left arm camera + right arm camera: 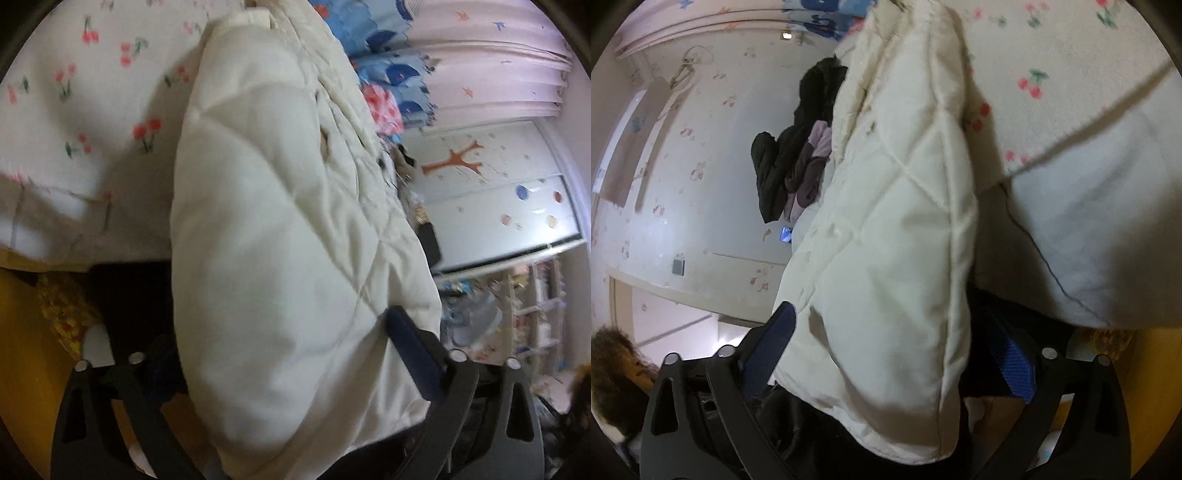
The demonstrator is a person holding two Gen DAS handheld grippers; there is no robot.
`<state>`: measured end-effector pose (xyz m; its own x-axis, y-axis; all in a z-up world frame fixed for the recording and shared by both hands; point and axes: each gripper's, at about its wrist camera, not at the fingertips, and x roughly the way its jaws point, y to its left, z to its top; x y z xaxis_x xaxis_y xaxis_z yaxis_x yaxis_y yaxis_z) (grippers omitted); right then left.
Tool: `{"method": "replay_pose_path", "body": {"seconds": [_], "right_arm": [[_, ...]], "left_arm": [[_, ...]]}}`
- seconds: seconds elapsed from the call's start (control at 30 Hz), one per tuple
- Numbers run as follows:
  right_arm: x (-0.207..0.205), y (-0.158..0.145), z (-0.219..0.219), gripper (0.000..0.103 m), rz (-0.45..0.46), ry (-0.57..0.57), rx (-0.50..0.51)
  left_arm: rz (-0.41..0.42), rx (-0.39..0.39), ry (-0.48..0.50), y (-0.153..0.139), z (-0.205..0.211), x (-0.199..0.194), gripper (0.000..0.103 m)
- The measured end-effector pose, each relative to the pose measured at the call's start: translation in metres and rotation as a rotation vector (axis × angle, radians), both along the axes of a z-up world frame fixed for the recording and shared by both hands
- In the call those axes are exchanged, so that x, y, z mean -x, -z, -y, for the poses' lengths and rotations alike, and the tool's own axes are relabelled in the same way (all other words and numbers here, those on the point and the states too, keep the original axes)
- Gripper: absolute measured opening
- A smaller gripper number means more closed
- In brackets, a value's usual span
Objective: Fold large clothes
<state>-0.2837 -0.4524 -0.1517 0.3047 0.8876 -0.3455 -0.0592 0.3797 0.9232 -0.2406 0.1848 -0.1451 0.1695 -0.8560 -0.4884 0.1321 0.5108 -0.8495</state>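
A cream quilted padded jacket [280,236] fills the middle of the left wrist view. My left gripper [291,354] is shut on a thick fold of it; the right blue pad [413,354] presses its edge and the left pad is hidden behind the fabric. In the right wrist view the same jacket [894,229] hangs between the fingers. My right gripper [897,343] is shut on its lower fold, with blue pads [768,347] on both sides. The jacket is held up beside the bed.
A white bed sheet with a cherry print [85,122] lies to the left, and also shows in the right wrist view [1071,110]. Dark clothes [798,147] are piled on the bed. Blue patterned bedding [388,66], pink curtains [498,55] and a wardrobe [509,199] stand behind. A yellow floor [22,350] is below.
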Motion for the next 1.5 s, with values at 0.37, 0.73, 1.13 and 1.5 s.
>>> {"method": "replay_pose_path", "body": {"seconds": [0.37, 0.73, 1.13, 1.5], "right_arm": [[0.009, -0.078, -0.015, 0.018, 0.254, 0.072, -0.012], [0.033, -0.076, -0.017, 0.059, 0.207, -0.060, 0.048], [0.043, -0.047, -0.016, 0.019, 0.254, 0.071, -0.094], [0.028, -0.082, -0.012, 0.018, 0.357, 0.104, -0.195]], "left_arm": [[0.211, -0.072, -0.138, -0.110, -0.006, 0.018, 0.016], [0.106, -0.113, 0.012, -0.086, -0.014, 0.036, 0.035], [0.038, -0.005, -0.171, -0.054, -0.017, 0.028, 0.026], [0.228, 0.051, -0.216, -0.125, -0.026, 0.034, 0.018]]}}
